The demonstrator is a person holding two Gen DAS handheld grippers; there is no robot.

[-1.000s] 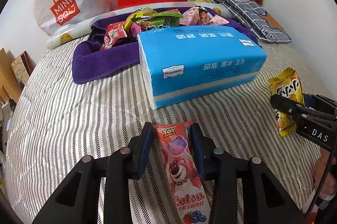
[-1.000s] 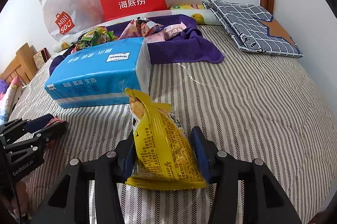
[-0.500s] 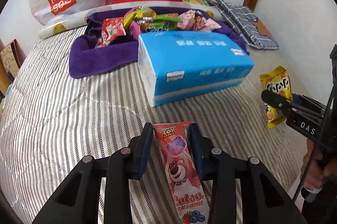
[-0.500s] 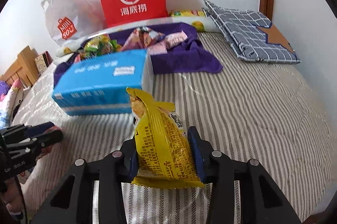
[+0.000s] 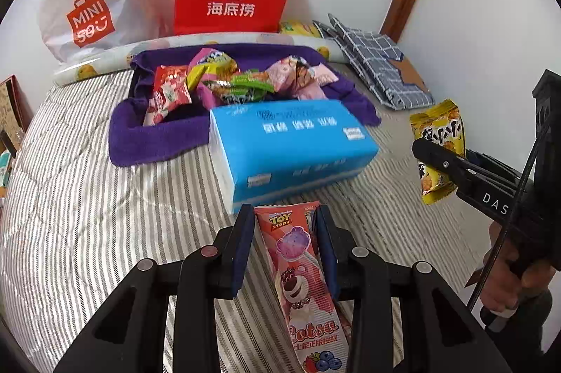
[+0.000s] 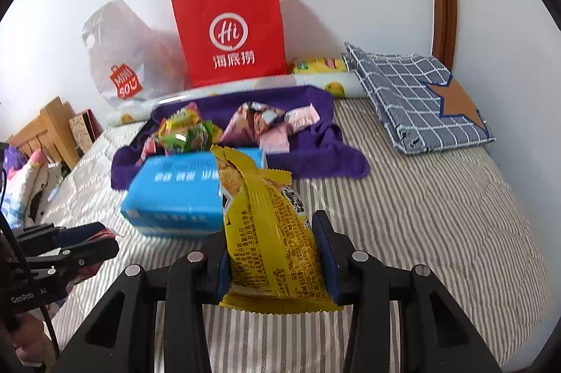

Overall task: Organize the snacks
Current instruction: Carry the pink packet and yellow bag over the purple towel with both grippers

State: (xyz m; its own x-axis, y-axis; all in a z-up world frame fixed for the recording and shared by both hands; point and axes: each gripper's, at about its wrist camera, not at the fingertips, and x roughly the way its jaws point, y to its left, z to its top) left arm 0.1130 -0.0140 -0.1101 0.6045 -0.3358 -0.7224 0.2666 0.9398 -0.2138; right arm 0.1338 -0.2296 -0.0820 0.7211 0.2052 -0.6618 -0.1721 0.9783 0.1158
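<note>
Striped bed (image 5: 87, 197): left claw (image 5: 284, 246) pinching pink Lotso snack (image 5: 301, 271); right claw (image 6: 273, 253) pinching yellow snack bag (image 6: 270, 232); blue tissue pack (image 5: 294, 145) beyond.

Pink Lotso snack pack (image 5: 298, 271), yellow snack bag (image 6: 273, 239): both lifted above bed.

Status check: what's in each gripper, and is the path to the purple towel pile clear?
Left gripper shut on pink Lotso packet. Right gripper shut on yellow snack bag. Blue tissue pack sits between both and purple towel.
</note>
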